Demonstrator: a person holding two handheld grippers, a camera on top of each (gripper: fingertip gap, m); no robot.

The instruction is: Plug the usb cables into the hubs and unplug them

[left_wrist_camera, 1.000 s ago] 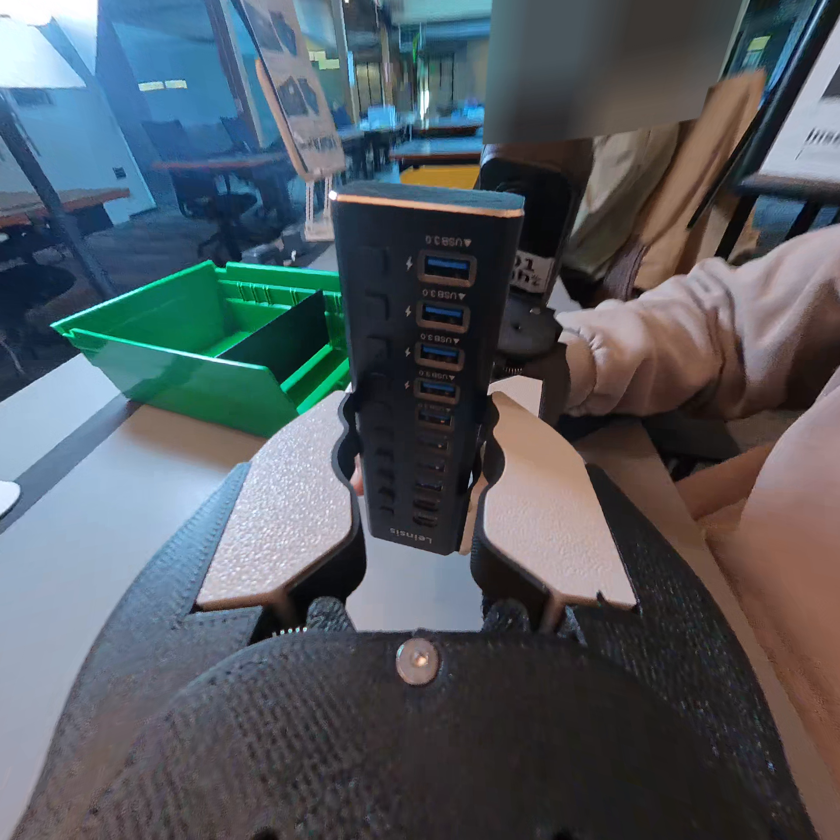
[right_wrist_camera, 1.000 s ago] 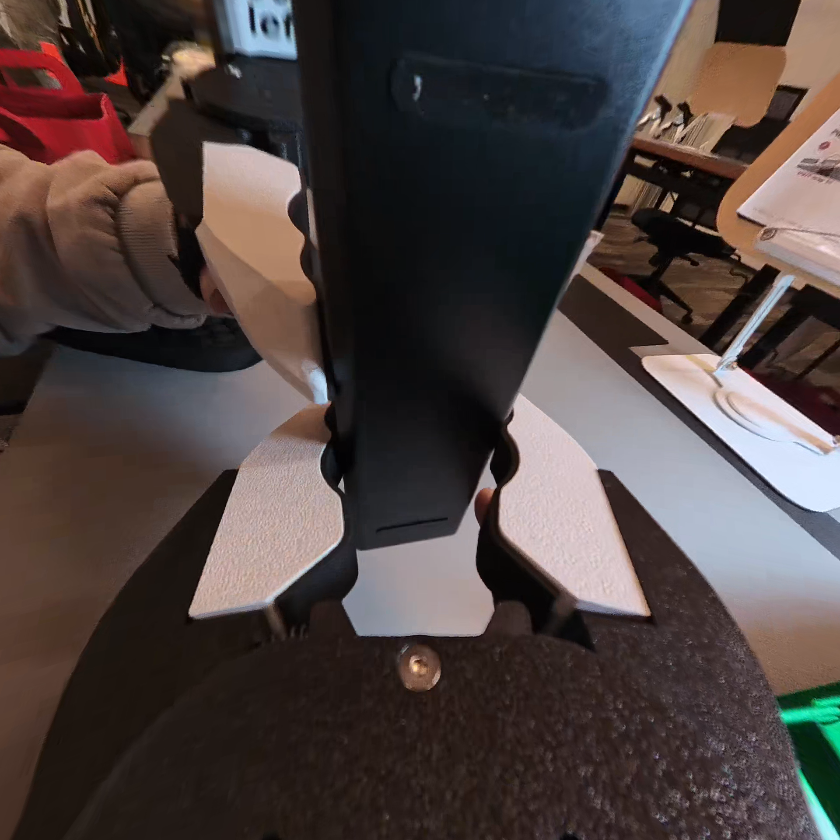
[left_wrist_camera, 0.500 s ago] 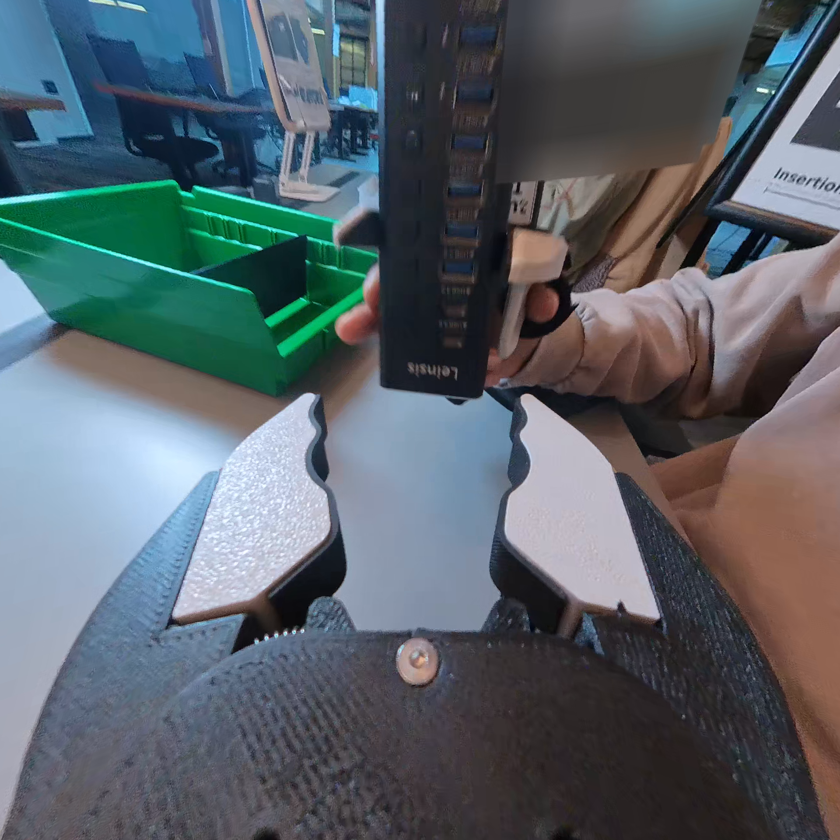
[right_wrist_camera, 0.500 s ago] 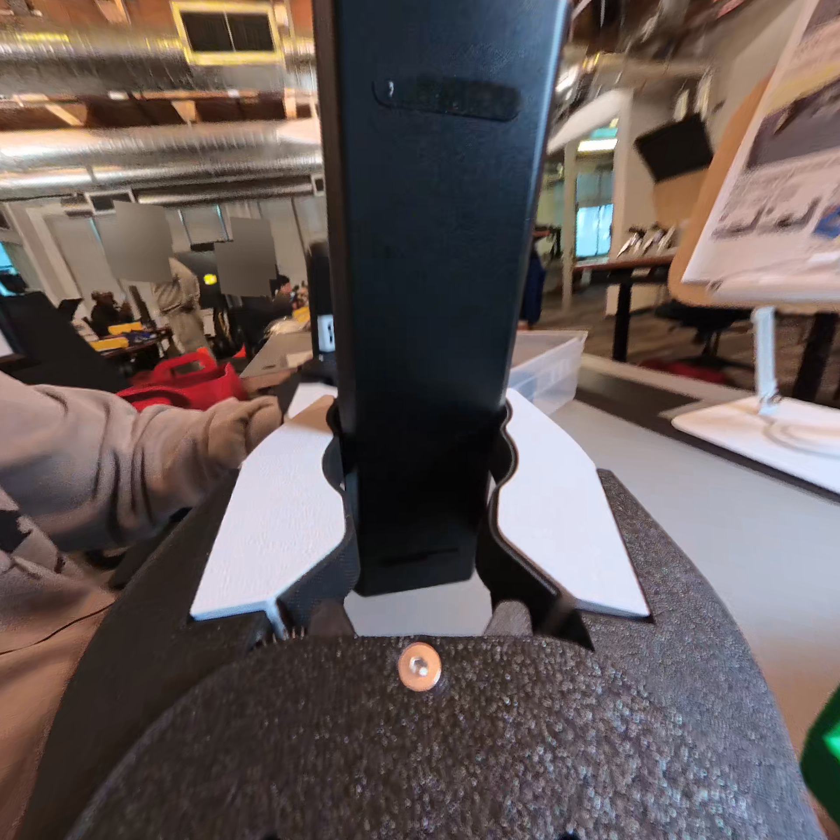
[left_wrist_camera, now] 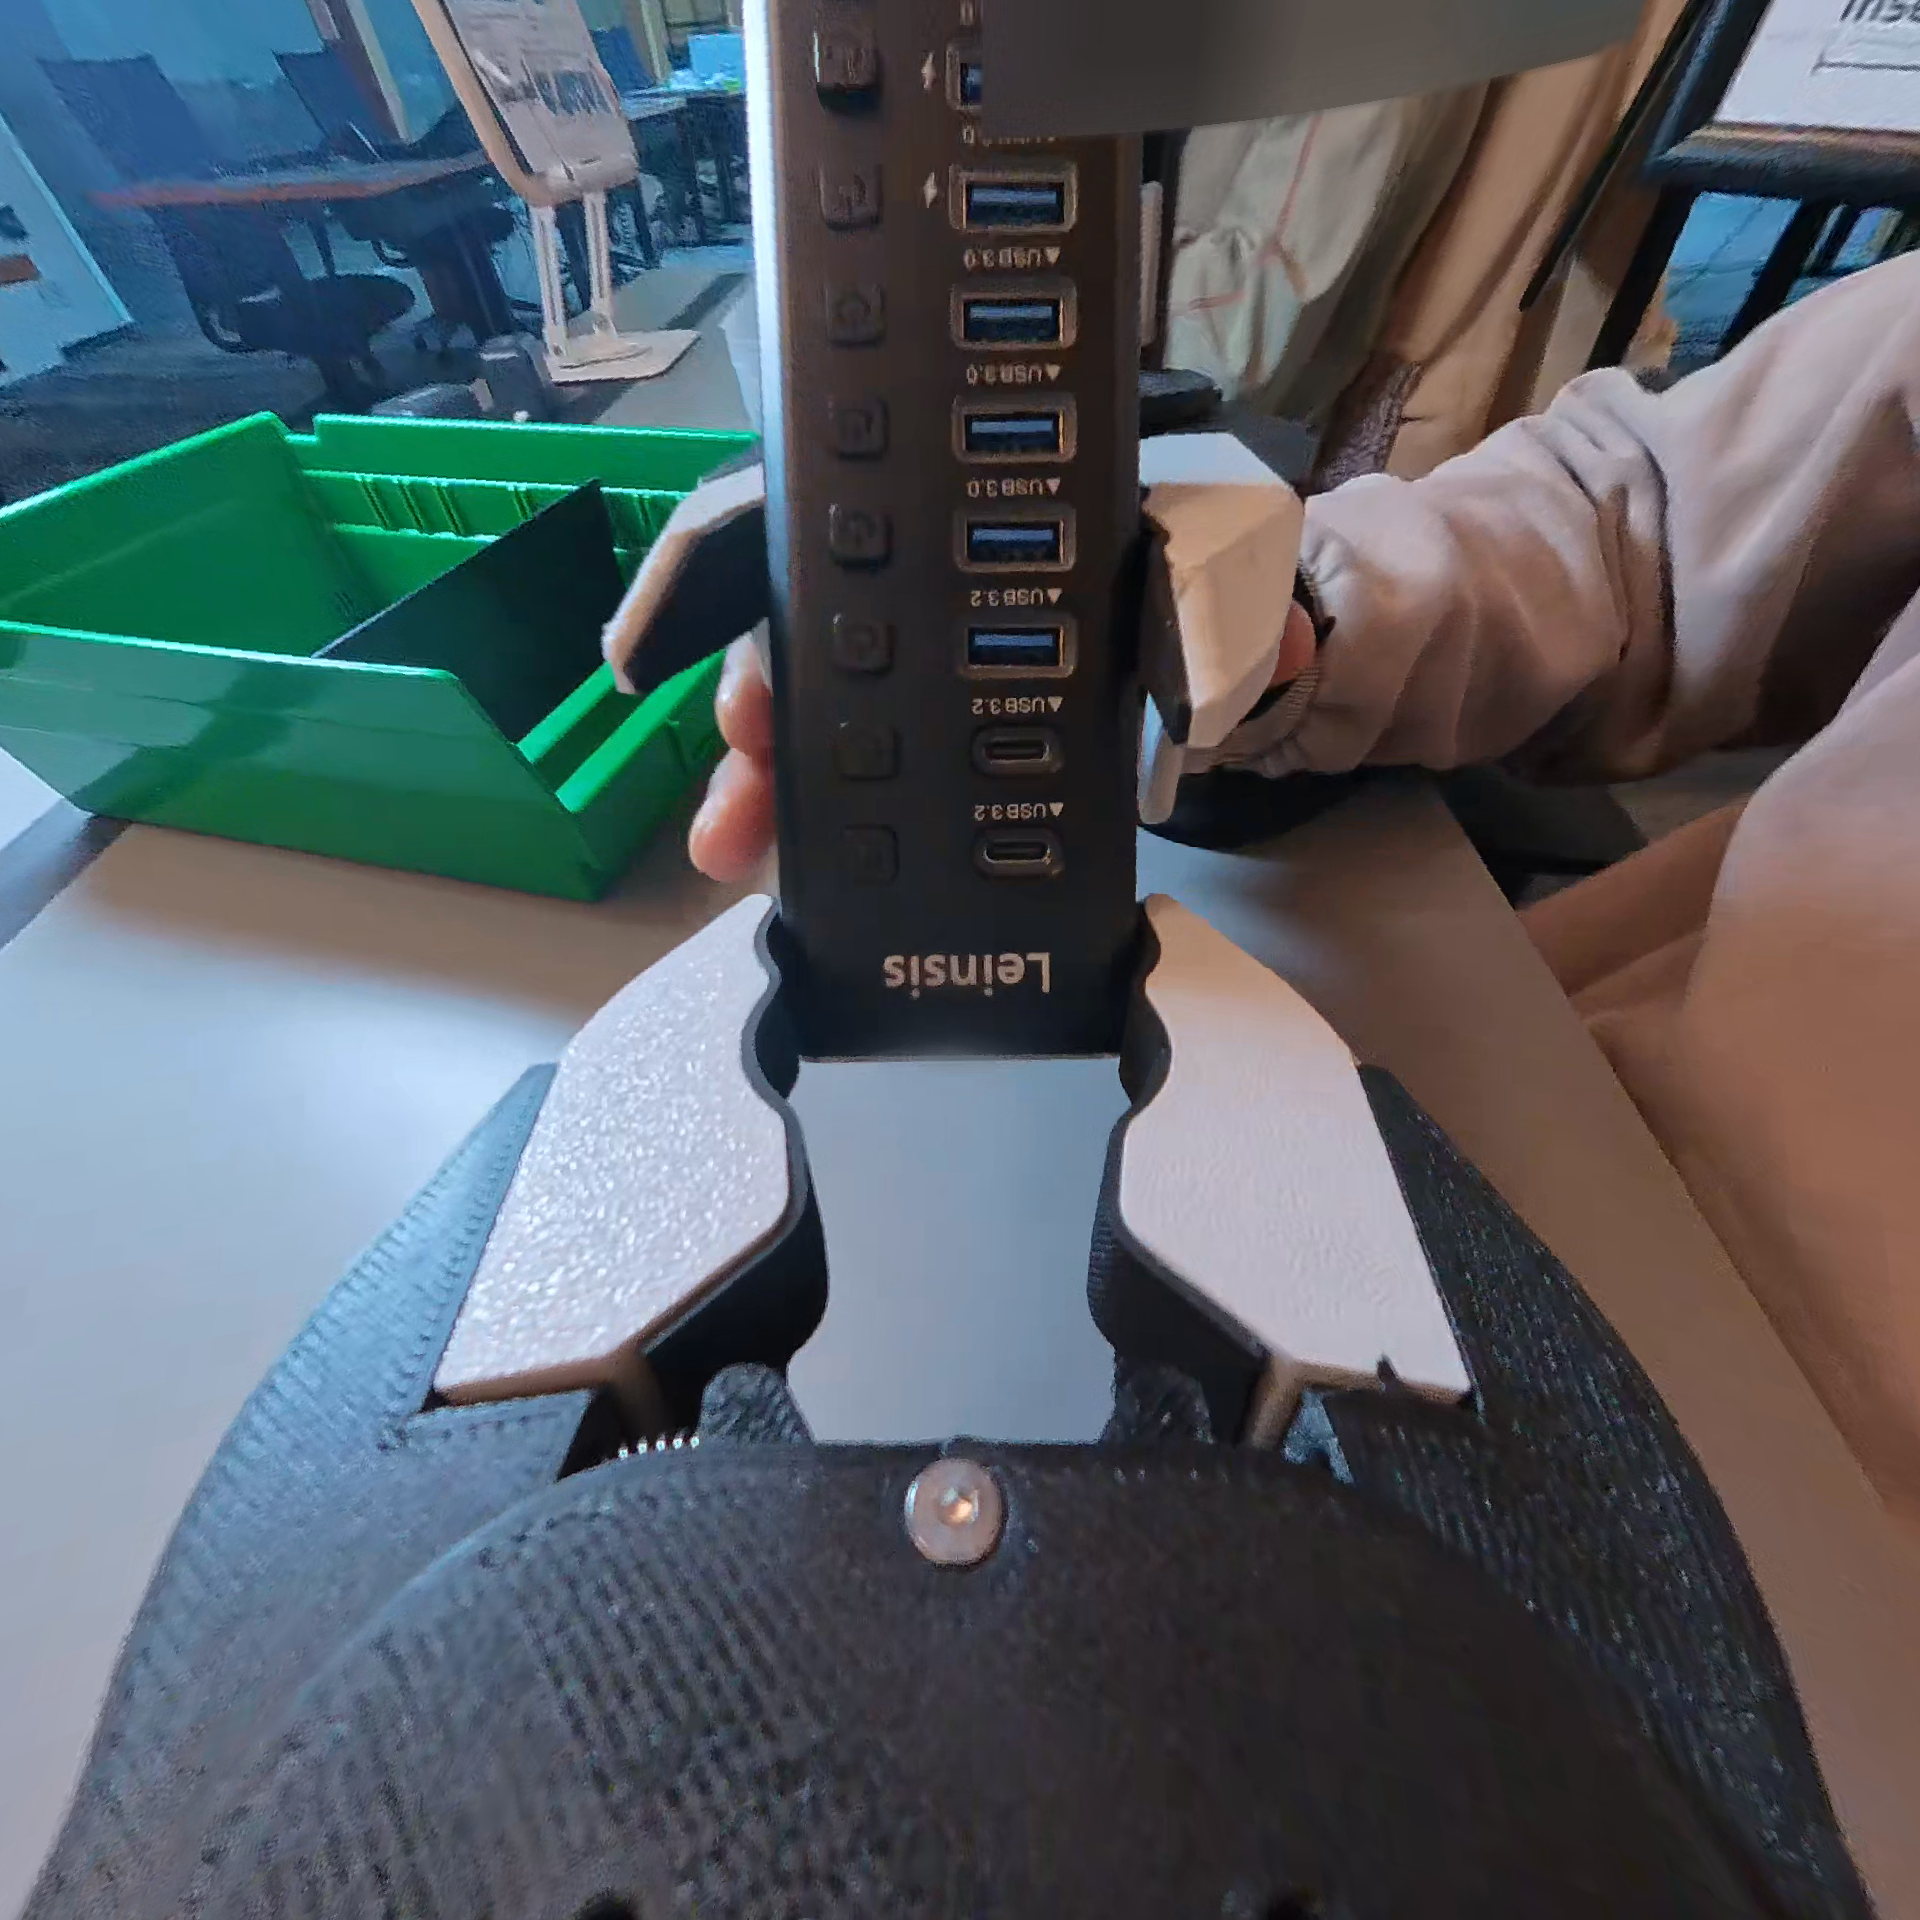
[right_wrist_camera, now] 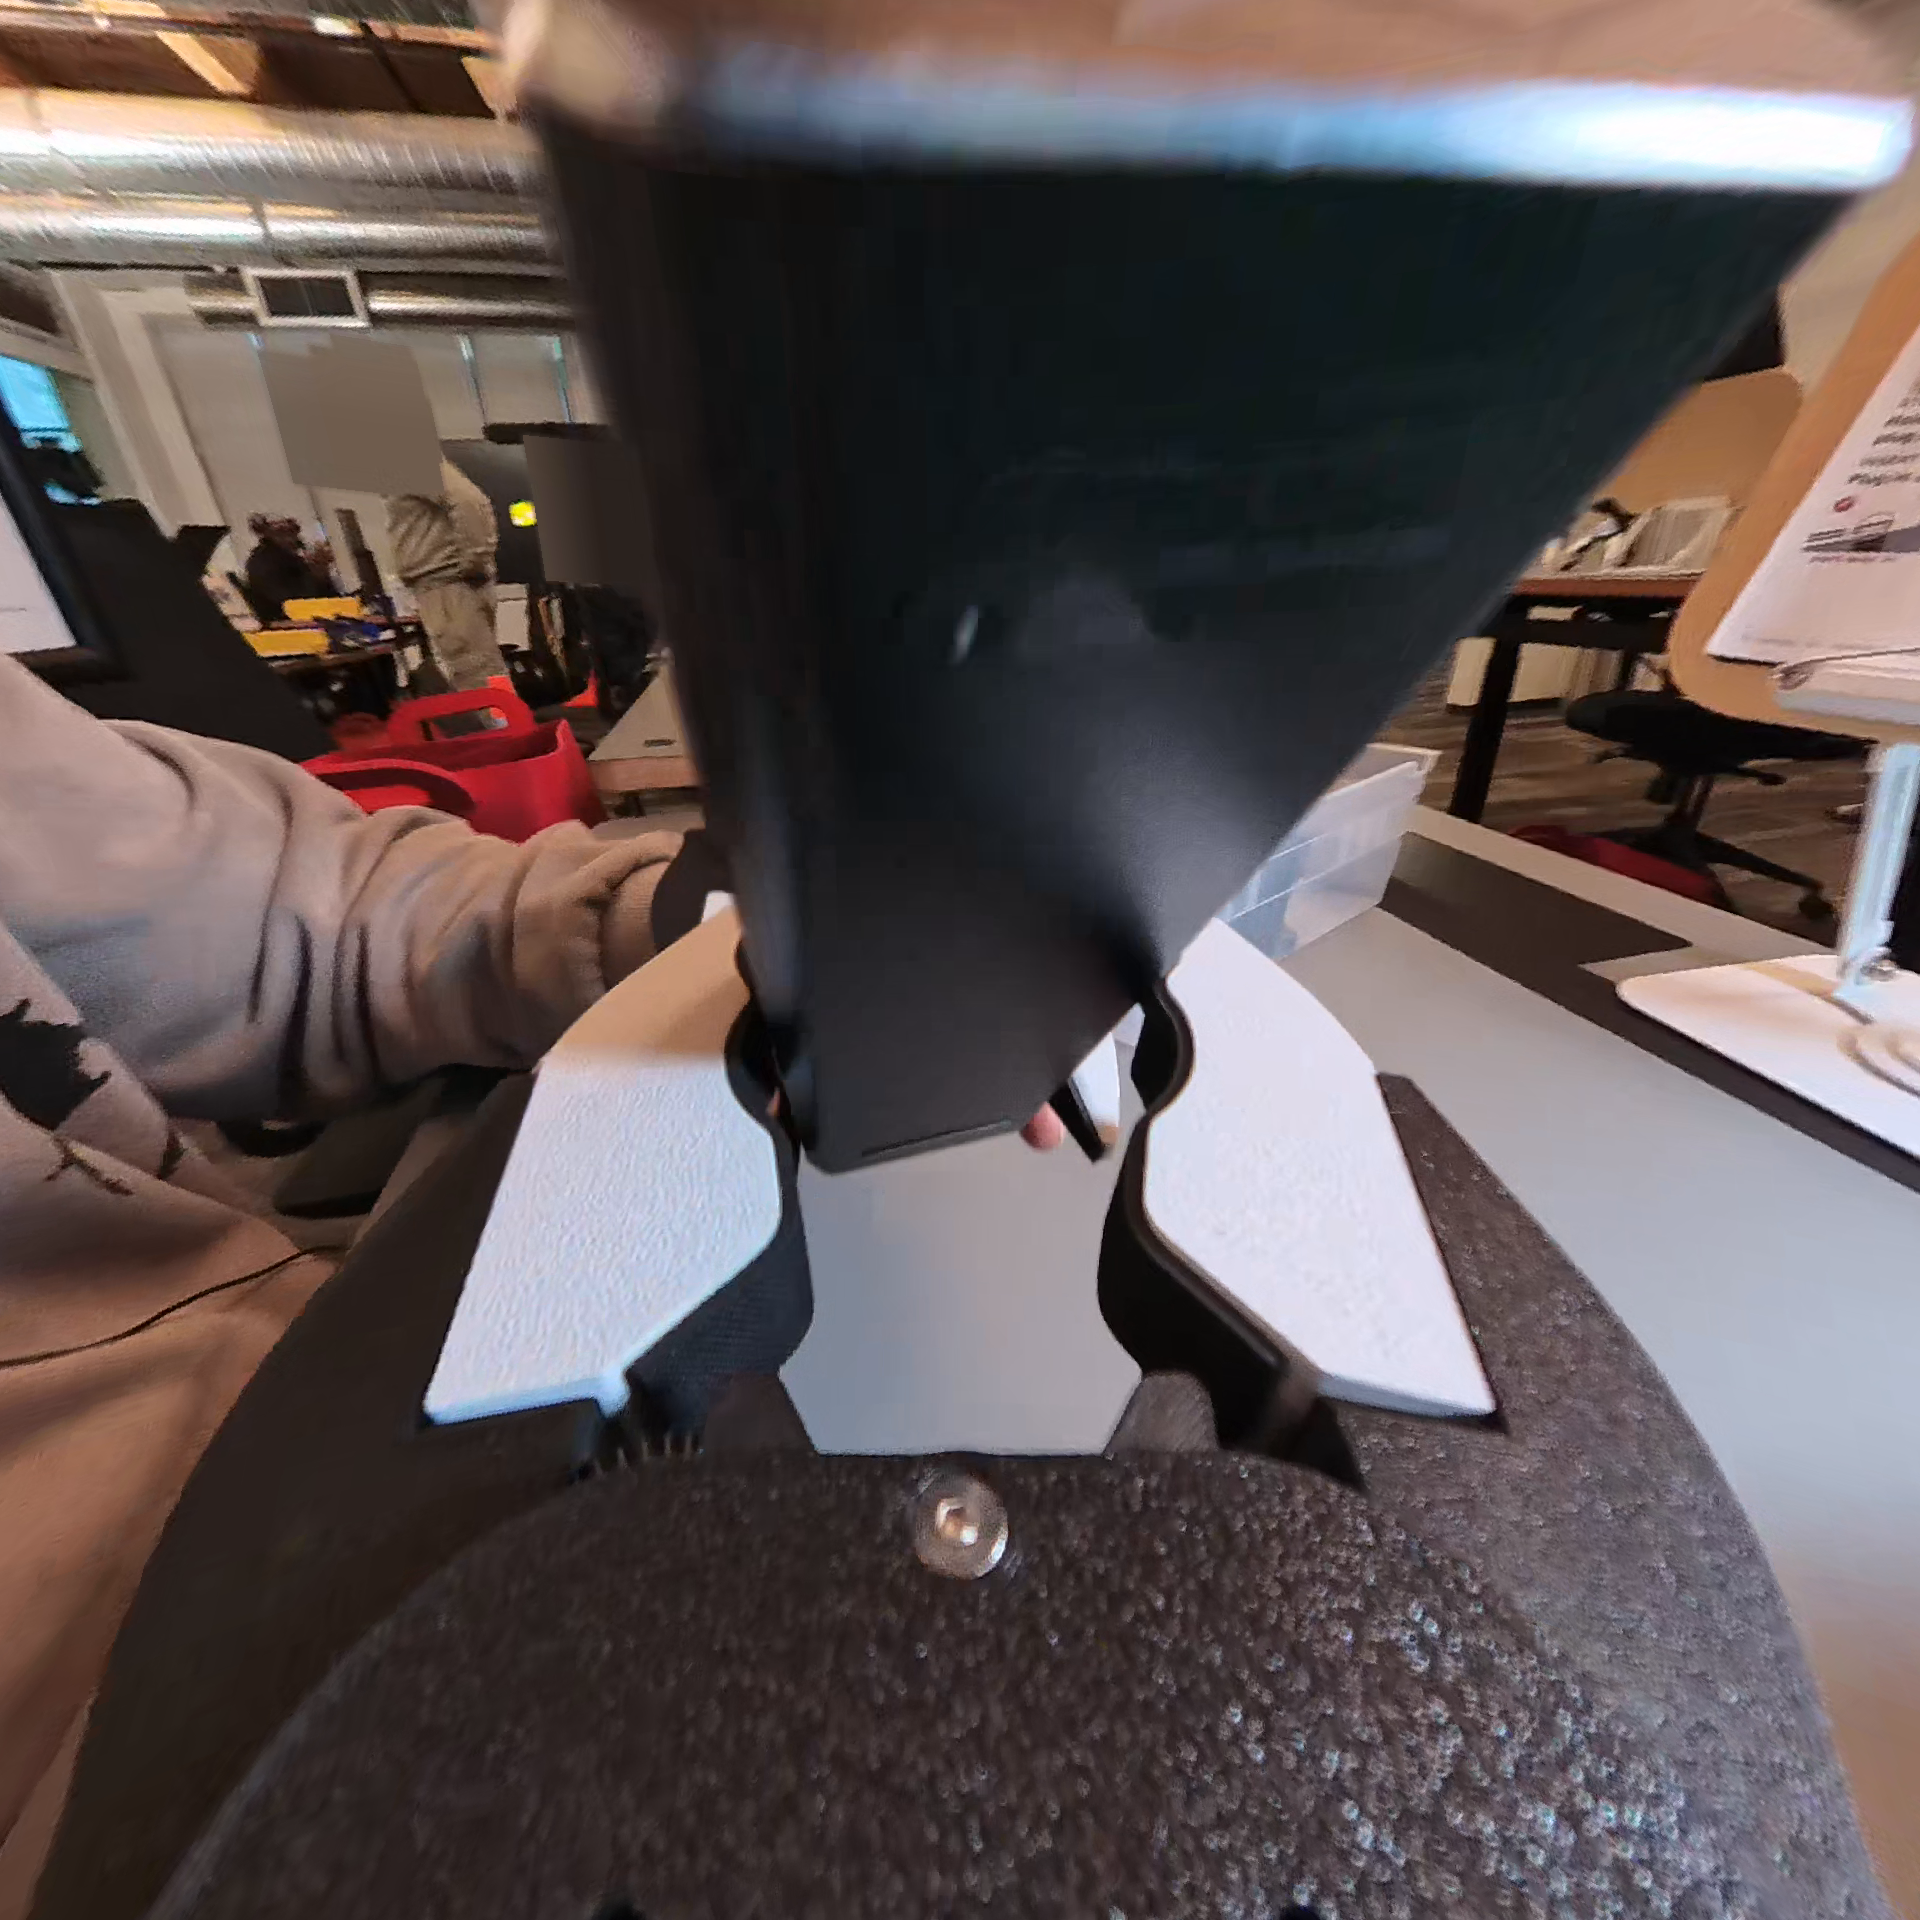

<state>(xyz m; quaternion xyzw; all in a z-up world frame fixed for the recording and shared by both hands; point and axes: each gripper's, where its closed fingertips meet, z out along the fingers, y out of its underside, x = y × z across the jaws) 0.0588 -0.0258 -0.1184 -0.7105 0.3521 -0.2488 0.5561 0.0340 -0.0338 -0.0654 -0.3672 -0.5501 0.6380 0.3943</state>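
Grey bench (left_wrist_camera: 260, 1039) is carrying a green bin (left_wrist_camera: 312, 707) at ten o'clock. Both tools, left tool (left_wrist_camera: 956, 997) and right tool (right_wrist_camera: 961, 1049), are clamping the hub (left_wrist_camera: 951, 582); opposing pulls risk twisting it loose.

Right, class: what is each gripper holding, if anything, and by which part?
The left gripper clamps the black hub by its bottom end. The right gripper flanks its sides higher up; its grip is unclear.

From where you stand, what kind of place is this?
Probably an open-plan workshop or lab office: bare metal ducts run under the ceiling, desks with office chairs fill the floor, and a green parts bin sits on the grey table beside the black USB hub.
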